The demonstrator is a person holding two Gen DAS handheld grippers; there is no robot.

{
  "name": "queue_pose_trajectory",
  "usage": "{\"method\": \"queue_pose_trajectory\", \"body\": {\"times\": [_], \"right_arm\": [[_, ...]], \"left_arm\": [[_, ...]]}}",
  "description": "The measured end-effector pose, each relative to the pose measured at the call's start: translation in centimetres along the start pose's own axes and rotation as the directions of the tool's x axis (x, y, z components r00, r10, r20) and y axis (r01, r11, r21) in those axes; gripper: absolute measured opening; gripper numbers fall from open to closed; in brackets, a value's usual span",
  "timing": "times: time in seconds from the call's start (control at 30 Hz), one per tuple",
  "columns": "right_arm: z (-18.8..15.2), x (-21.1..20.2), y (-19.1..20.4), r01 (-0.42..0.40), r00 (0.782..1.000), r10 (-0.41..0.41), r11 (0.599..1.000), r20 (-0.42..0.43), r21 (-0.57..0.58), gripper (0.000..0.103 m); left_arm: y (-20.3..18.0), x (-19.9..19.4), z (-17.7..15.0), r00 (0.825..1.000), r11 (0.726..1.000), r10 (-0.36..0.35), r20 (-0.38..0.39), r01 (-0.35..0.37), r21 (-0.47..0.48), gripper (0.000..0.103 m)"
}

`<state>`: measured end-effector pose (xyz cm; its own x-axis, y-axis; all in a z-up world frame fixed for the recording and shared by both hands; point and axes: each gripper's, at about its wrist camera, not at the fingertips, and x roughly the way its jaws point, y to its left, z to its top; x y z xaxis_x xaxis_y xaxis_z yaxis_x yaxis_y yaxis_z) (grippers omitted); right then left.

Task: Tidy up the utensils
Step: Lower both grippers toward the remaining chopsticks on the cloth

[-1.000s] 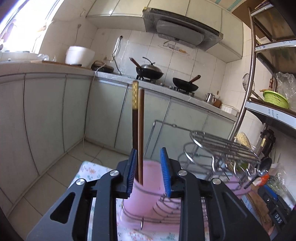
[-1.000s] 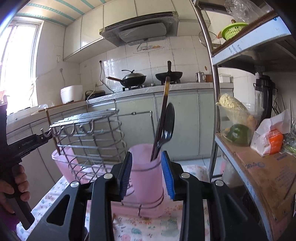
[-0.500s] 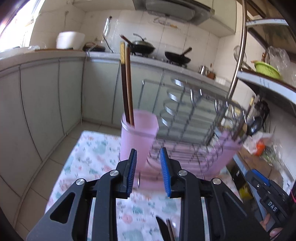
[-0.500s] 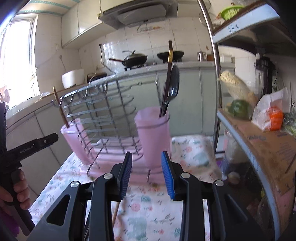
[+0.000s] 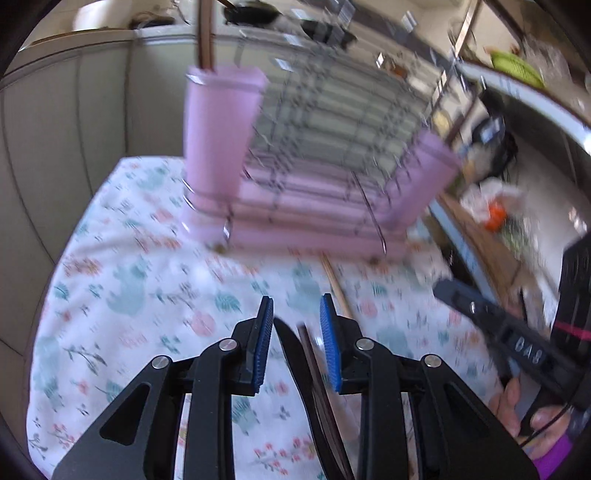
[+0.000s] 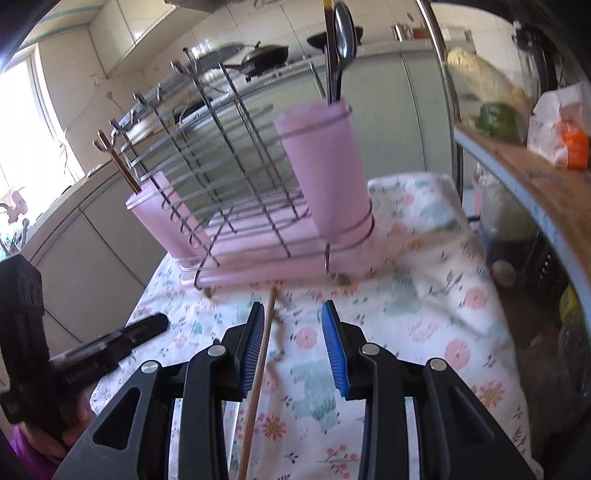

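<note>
A wire rack on a pink tray [image 6: 258,236] stands on the flowered cloth. Its near pink cup [image 6: 325,177] holds a black spoon [image 6: 343,37] and a chopstick; the other pink cup [image 5: 221,147] holds dark chopsticks [image 5: 205,33]. My left gripper [image 5: 297,332] is open, tilted down over a black spoon handle [image 5: 291,354] and a dark chopstick [image 5: 314,365] lying on the cloth. My right gripper [image 6: 293,343] is open above the cloth, with a light wooden chopstick [image 6: 258,369] lying by its left pad.
A metal shelf unit [image 6: 517,155] with bags and vegetables stands to the right of the table. Kitchen cabinets [image 5: 92,92] run behind it. Each hand-held gripper shows in the other's view: the right gripper body [image 5: 498,325] and the left gripper body [image 6: 110,343].
Both grippers have tipped downward and sunk toward the table. The rack has slid up in both views, and the loose utensils on the cloth now show between the fingers.
</note>
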<state>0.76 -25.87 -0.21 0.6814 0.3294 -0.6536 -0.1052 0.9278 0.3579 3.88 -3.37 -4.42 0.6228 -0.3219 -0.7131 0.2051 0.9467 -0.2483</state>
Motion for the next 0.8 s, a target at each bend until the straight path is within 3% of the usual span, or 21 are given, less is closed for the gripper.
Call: {"method": "queue_pose_trajectory", "body": {"times": [0.13,0.17,0.4,0.63,0.8], "right_arm": [[-0.5,0.4,-0.3,-0.009,1.0,0.009,1.0,-0.023,0.012,0.029],[-0.6,0.5,-0.4,-0.012,1.0,0.013,1.0,-0.028,0.015,0.029],[-0.8,1.0,-0.8,-0.027,0.998,0.029,0.999,-0.051,0.025,0.029],[-0.8,1.3,-1.1,-0.034,0.998,0.036,0.999,-0.06,0.04,0.029],[-0.8,1.2,-1.0,-0.036,0.997,0.038,0.999,-0.06,0.037,0.029]], "left_arm": [[-1.3,1.9,-1.6,0.995,0.999,-0.008,-0.097,0.012,0.039,0.025],[-1.6,2.3,-2.0,0.993,0.999,-0.004,-0.115,0.01,0.052,0.02],[-2.4,4.1,-2.5,0.983,0.995,0.045,-0.18,-0.029,0.092,0.013],[-3.6,4.9,-2.7,0.98,0.985,0.104,-0.168,-0.078,0.155,0.008],[-2.5,3.9,-2.2,0.984,0.991,0.097,-0.146,-0.082,0.109,0.005]]}}
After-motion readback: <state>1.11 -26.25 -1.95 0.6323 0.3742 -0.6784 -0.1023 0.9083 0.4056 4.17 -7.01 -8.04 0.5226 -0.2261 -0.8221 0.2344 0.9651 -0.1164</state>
